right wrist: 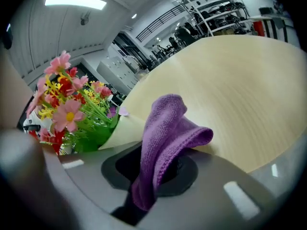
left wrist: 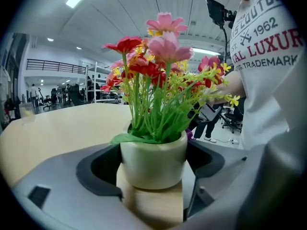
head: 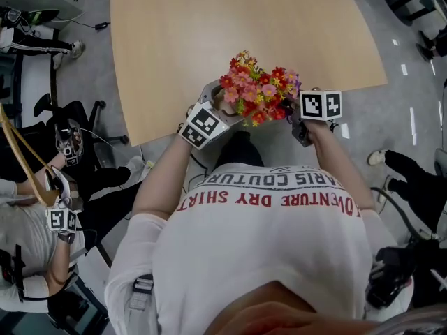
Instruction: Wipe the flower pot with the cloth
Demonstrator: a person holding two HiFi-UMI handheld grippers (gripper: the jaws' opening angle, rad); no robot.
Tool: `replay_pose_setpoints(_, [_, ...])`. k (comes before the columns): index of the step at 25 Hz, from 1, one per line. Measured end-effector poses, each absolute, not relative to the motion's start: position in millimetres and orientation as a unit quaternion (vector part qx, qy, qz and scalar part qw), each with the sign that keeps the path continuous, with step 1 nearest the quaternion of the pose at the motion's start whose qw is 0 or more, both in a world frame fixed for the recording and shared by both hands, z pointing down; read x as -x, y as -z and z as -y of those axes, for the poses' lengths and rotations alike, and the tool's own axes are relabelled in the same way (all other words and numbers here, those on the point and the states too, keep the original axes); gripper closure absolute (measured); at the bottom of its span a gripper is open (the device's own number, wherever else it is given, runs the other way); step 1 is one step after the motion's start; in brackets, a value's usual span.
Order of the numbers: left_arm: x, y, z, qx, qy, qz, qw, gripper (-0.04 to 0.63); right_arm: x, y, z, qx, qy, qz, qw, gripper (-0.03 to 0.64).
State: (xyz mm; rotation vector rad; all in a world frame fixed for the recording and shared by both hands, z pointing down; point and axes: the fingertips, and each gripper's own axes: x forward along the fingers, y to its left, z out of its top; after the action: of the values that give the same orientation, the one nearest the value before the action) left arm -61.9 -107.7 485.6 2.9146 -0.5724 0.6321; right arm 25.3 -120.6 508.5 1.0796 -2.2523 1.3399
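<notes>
Squarely clamped in the left gripper (left wrist: 154,169): the flower pot (left wrist: 152,152), with a dark pad pressed to each side and the jaws standing wide around it. Small, round, cream-white and smooth, with a faint gloss and a plain rim; no marks to be made out on the side facing the left gripper view. Packed with green stems and leaves and topped by flowers (left wrist: 156,51) in pink, red and yellow, much taller and broader than the pot itself. Upright, or very nearly so. Placed at the near edge of the desk (head: 209,40), about midway along it, right in front of the person's white printed shirt (head: 272,236). Hidden under the flowers in the head view, so cannot tell whether standing on the wood or lifted just off it.

Pinched tight in the right gripper (right wrist: 156,169): the cloth (right wrist: 168,128), purple with a fine looped weave. Folded over, standing up out of the closed jaws with a rounded flap drooping to one side. Held just beside the flowers on their right, by the same near edge of the desk. Not seen touching the pot in any view.
</notes>
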Motion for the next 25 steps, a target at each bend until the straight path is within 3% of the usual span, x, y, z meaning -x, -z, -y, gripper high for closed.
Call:
replay_pose_setpoints(7, [63.1, -488.5, 112.5, -0.958, -0.206, 0.188, 0.062, 0.161, -26.3, -516.5, 128.1, -0.381, -0.470, 0.775, 0.183, 0.566])
replay_pose_setpoints(25, [70.1, -515.3, 103.2, -0.863, -0.165, 0.460, 0.125, 0.089, -81.5, -500.1, 72.3, -0.432, -0.455, 0.776, 0.065, 0.566])
